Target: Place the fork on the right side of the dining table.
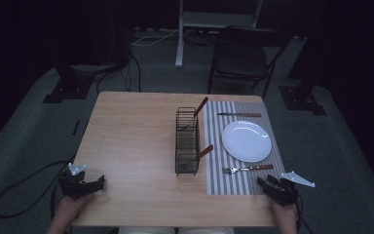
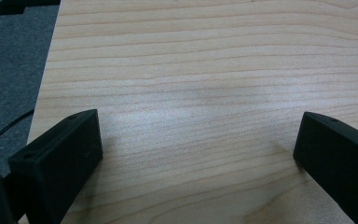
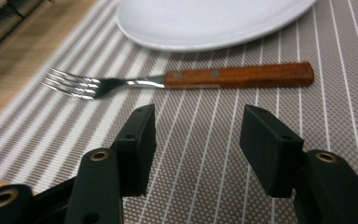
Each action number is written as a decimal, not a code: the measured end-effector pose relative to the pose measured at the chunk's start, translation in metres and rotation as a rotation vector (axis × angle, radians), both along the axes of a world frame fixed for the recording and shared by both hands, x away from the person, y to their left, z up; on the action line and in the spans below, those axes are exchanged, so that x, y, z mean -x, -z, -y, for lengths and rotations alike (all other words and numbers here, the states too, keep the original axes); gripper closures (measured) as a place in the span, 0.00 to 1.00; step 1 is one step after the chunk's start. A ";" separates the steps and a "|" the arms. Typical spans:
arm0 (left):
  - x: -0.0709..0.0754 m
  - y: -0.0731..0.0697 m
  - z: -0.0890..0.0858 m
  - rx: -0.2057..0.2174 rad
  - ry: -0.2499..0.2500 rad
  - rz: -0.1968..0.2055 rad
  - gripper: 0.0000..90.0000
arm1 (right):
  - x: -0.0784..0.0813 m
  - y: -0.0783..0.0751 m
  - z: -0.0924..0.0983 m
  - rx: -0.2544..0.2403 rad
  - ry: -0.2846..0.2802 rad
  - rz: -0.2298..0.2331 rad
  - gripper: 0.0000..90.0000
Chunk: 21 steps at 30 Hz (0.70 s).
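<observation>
A fork [image 1: 247, 168] [image 3: 182, 80] with a wooden handle lies on the striped placemat [image 1: 213, 136] [image 3: 335, 107], just on the near side of the white plate [image 1: 247, 141] [image 3: 177, 44]. Its tines point left. My right gripper [image 1: 264, 183] [image 3: 198, 123] rests at the mat's near edge, a short way back from the fork, open with nothing between its jaws. A knife [image 1: 238, 114] lies beyond the plate. My left gripper [image 1: 100, 183] [image 2: 198, 135] stands open over bare wood at the table's near left corner.
A black wire basket [image 1: 187, 141] stands at the middle of the wooden table [image 1: 136, 141] [image 2: 205, 70], with two wooden-handled utensils leaning in it. A dark chair [image 1: 243, 58] stands behind the table. A cable [image 1: 14, 190] loops on the floor at the left.
</observation>
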<state>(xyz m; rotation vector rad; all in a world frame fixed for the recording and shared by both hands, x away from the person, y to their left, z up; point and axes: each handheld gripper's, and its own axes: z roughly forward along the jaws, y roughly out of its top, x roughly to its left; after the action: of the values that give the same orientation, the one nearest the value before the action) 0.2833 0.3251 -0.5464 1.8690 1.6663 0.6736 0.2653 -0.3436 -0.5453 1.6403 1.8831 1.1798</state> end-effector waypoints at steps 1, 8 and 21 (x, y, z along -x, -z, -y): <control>0.000 0.000 0.000 0.000 0.000 0.000 0.02 | 0.001 0.000 -0.003 0.011 0.009 -0.009 0.49; 0.000 0.000 0.000 0.000 0.000 0.000 0.02 | 0.004 0.001 -0.017 0.110 0.080 -0.009 0.37; 0.000 0.000 0.000 -0.001 0.001 0.001 0.02 | 0.006 0.002 -0.022 0.163 0.222 -0.035 0.33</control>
<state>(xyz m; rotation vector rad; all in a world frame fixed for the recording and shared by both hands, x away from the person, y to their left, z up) 0.2833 0.3252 -0.5465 1.8702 1.6649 0.6752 0.2592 -0.3216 -0.5474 1.7357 1.7143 0.8896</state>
